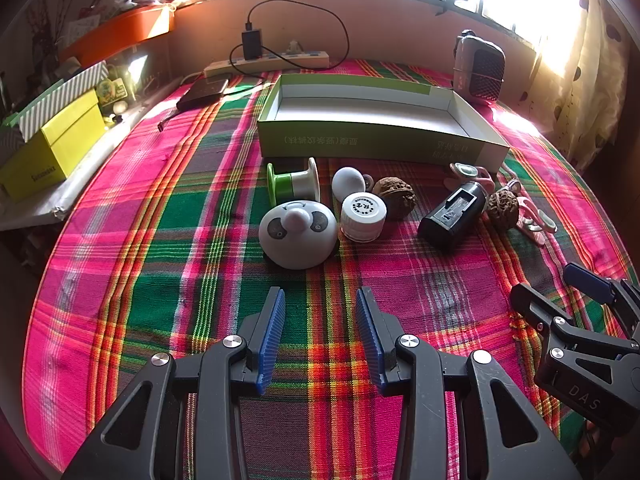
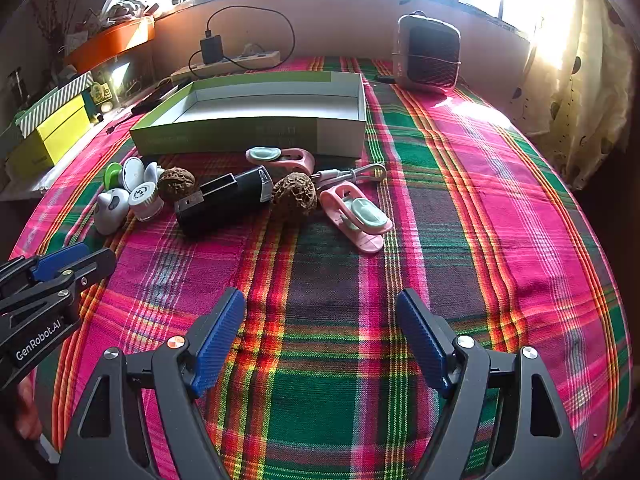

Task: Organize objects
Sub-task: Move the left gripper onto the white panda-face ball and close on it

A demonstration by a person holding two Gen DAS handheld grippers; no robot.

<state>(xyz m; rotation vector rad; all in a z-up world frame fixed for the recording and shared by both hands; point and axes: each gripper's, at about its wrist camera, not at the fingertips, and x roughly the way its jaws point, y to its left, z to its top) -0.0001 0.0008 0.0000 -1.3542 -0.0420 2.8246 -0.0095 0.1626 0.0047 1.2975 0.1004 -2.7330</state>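
A shallow green and white box [image 1: 372, 140] [image 2: 256, 132] stands open and empty on the plaid cloth. In front of it lie a green spool [image 1: 292, 184], a white egg shape [image 1: 348, 183], a white panda-faced dome [image 1: 298, 232], a white cap [image 1: 363, 216], two walnuts [image 1: 396, 196] [image 2: 294, 196], a black cylinder [image 1: 452, 212] [image 2: 224, 200] and pink clips [image 2: 356, 216]. My left gripper [image 1: 320, 300] is open and empty, just short of the dome. My right gripper [image 2: 320, 304] is open and empty, short of the clips.
A small heater [image 2: 428, 54] stands at the back right. A power strip with a charger [image 1: 268, 60] lies along the back wall. A yellow box [image 1: 52, 148] and an orange tray [image 1: 120, 32] sit at the left. A curtain [image 2: 580, 100] hangs at the right.
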